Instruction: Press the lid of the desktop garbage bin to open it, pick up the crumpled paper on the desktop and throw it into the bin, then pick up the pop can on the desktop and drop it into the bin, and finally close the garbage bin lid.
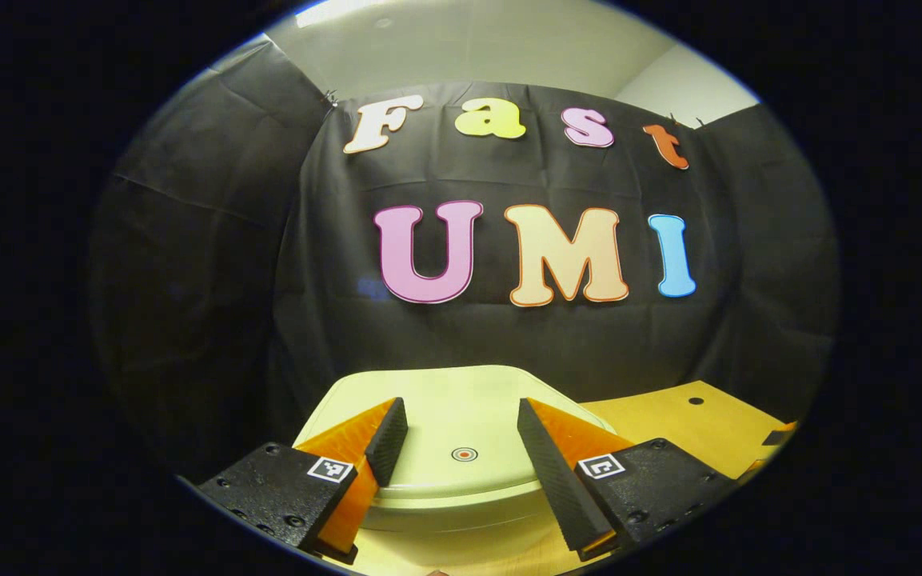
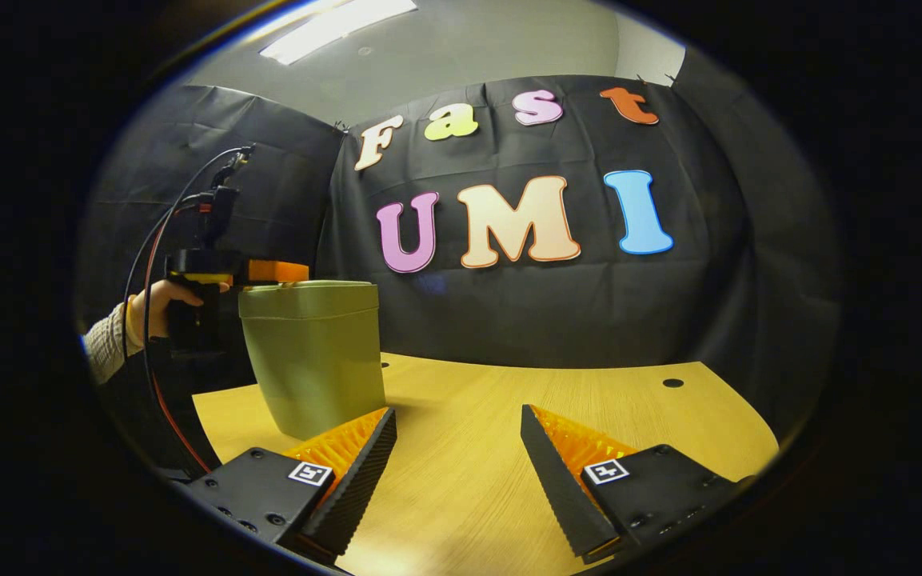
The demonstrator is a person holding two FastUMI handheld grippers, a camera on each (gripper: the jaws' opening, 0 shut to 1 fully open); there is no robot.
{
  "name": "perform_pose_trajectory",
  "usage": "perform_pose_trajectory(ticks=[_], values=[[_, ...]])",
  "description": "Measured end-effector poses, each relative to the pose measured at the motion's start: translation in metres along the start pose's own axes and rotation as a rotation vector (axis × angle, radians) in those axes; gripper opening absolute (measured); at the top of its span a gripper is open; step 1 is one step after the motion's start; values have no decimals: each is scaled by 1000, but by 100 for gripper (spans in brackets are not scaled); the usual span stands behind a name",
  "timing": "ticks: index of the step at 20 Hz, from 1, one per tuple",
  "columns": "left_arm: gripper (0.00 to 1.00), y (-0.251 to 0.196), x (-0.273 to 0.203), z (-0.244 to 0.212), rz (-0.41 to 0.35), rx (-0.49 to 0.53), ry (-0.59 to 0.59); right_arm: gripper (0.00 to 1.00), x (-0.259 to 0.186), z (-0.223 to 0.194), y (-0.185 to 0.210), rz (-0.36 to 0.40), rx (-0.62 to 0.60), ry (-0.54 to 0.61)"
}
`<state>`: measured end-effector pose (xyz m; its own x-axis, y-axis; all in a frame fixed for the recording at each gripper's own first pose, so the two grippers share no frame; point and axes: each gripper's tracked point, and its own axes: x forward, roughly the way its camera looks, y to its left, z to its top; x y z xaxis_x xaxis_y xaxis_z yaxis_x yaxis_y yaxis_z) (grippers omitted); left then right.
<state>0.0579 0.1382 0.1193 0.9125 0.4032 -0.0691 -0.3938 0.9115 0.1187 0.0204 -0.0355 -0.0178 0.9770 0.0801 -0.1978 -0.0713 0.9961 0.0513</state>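
A pale green desktop bin stands on the wooden table (image 2: 508,416). In the left gripper view its closed lid (image 1: 445,400) lies just below and ahead, with a small round target mark (image 1: 464,454) on it. My left gripper (image 1: 461,432) hovers open over the lid, its fingers either side of the mark. In the right gripper view the bin (image 2: 313,352) stands at the left, and the left gripper (image 2: 269,272), held by a hand (image 2: 158,304), sits at the level of the lid. My right gripper (image 2: 458,428) is open above the bare table, right of the bin.
Black cloth walls close the booth behind and to the sides. The table has a small round hole (image 2: 672,383) near its far right corner. Cables (image 2: 149,264) hang from the left gripper by the table's left edge.
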Motion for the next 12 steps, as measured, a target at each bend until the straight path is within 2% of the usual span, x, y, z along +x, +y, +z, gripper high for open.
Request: perform_pose_trajectory(ticks=[2, 3, 6, 7, 12], values=[[87, 0, 1, -1, 8, 41, -5, 98, 3, -3, 4, 5, 8, 10], [85, 1, 2, -1, 19, 24, -9, 98, 4, -5, 6, 9, 8, 13], [92, 3, 2, -5, 44, 9, 9, 98, 3, -4, 16, 27, -3, 15], [89, 3, 1, -7, 51, -20, 2, 98, 3, -2, 18, 33, -9, 11], [90, 2, 0, -1, 66, 10, -54, 98, 3, -4, 23, 44, -24, 14]])
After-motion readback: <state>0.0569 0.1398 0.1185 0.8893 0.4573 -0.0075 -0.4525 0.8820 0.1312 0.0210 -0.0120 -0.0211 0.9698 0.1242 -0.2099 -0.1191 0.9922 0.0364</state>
